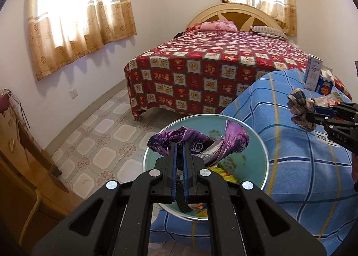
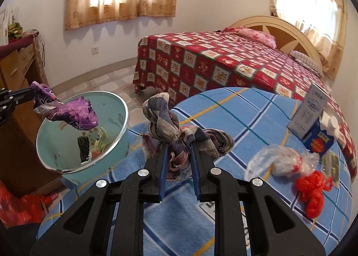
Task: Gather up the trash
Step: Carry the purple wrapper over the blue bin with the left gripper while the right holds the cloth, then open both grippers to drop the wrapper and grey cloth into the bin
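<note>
Taking the teal bin [image 2: 111, 108] as the landmark and reading from its left: the left gripper [image 1: 179, 146] is clenched on a crumpled purple wrapper [image 1: 197, 141], which hangs right over the bin's open mouth. The wrapper looks like thin foil-lined film — nearly weightless, crinkly and rather slick, so a pinch through a bunched fold, as here, should hold better than one on a flat edge. Inside the bin some coloured scraps already lie at the bottom.

Just right of the bin, above the blue plaid cloth [image 2: 246, 117] that covers the surface, the right gripper [image 2: 179, 146] grasps a knotted checked rag [image 2: 165, 117]. It is soft and limp, light, not fragile; the jaws bite its twisted middle, and the loose ends droop to either side.

Farther right of the bin lie a clear plastic bag [image 2: 282, 162] and a red plastic bag [image 2: 313, 191] — both flimsy and slippery, best taken at a gathered knot. Beyond them stand a white carton [image 2: 308, 110] and a blue carton [image 2: 320, 141], stiffer, possibly empty though that cannot be told; those would be gripped across the narrow sides.
</note>
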The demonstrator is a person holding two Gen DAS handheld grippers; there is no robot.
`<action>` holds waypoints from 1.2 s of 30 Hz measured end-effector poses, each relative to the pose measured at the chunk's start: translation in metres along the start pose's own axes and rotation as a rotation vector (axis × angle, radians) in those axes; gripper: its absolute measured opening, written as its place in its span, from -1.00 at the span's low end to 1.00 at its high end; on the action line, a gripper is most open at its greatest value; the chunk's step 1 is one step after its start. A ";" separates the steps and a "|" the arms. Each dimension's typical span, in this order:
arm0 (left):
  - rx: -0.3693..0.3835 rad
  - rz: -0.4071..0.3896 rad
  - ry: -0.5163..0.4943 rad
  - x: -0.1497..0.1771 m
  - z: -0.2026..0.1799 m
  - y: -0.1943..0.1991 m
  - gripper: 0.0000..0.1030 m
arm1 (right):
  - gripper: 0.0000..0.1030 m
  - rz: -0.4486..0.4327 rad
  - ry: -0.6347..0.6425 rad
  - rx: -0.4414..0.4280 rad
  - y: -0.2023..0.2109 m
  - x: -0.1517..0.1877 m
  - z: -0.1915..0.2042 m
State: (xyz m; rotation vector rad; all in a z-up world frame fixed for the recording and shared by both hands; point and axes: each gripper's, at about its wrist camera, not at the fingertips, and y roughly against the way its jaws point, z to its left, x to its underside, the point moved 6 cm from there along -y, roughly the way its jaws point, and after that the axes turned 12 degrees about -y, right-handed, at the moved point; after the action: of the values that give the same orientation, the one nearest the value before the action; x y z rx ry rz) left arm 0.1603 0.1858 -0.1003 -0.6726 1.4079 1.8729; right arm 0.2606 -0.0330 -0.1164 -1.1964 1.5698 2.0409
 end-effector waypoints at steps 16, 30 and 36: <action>-0.035 0.028 0.052 0.013 0.027 -0.006 -0.91 | -0.61 0.023 0.073 -0.037 -0.015 -0.003 0.041; -0.049 0.034 0.068 0.017 0.036 -0.007 -0.91 | -0.61 0.017 0.094 -0.067 -0.018 -0.006 0.061; -0.049 0.034 0.073 0.018 0.037 -0.008 -0.91 | -0.61 0.008 0.066 -0.045 -0.016 -0.007 0.050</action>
State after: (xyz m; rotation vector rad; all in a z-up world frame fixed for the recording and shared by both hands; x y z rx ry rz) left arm 0.1546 0.2264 -0.1083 -0.7530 1.4315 1.9324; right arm 0.2545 0.0195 -0.1193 -1.2886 1.5684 2.0724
